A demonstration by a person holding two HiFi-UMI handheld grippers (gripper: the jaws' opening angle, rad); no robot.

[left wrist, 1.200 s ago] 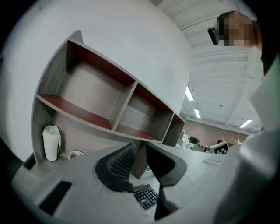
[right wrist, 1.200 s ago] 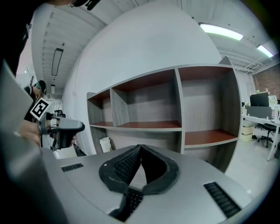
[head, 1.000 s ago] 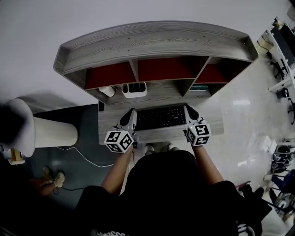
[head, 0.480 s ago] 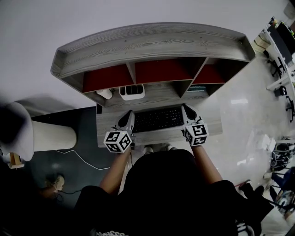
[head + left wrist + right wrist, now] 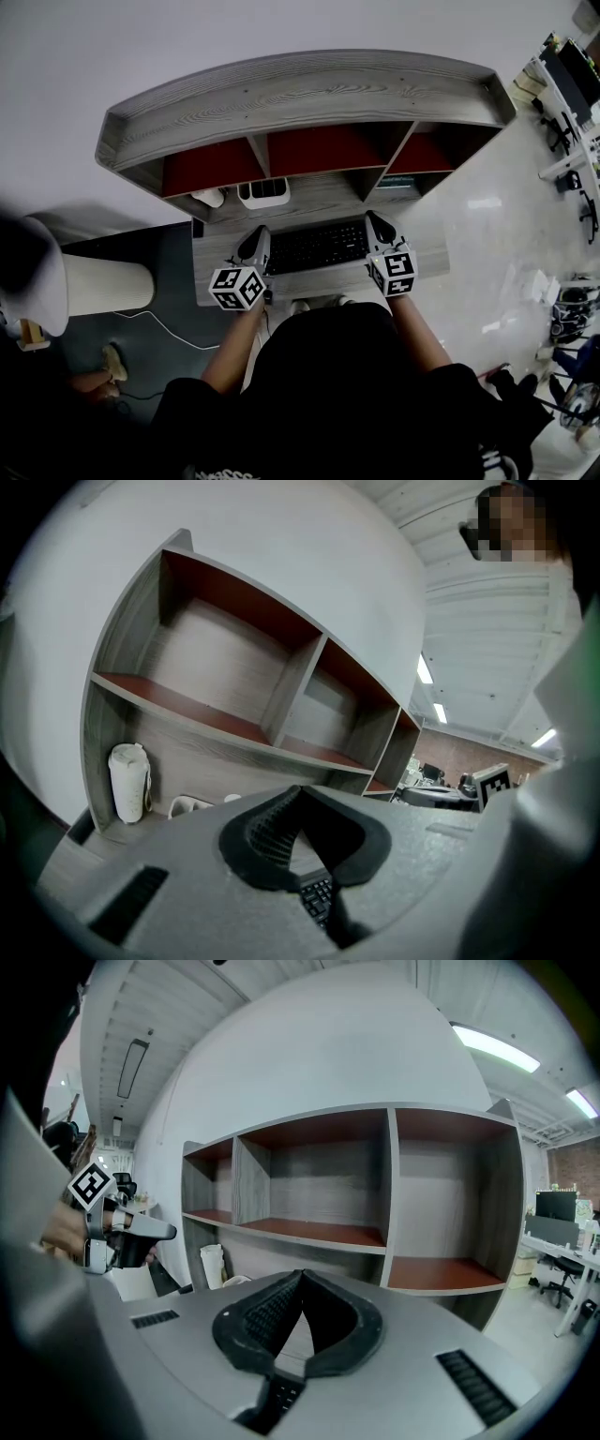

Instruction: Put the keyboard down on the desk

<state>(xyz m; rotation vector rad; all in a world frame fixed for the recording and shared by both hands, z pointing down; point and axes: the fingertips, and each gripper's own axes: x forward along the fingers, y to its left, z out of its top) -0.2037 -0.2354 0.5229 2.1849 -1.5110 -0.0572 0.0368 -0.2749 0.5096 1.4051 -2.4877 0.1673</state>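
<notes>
I have the black keyboard (image 5: 317,246) lying long-side across the middle of the counter (image 5: 319,277), in front of the shelf unit (image 5: 300,94) and just near of the white organiser (image 5: 263,192). From the head view it looks flat on the wood.

My left claw (image 5: 255,242) sits over the keyboard's left end and my right claw (image 5: 377,228) over its right end, both pointing away from me toward the far shelves.

Both claws are clenched. In each gripper view the ribbed pads meet at the tips. Below the meeting point, a small slot between the pads shows a patch of keys, so the keyboard is directly under each claw. I can't make out whether either claw has an edge of it nipped.
</notes>
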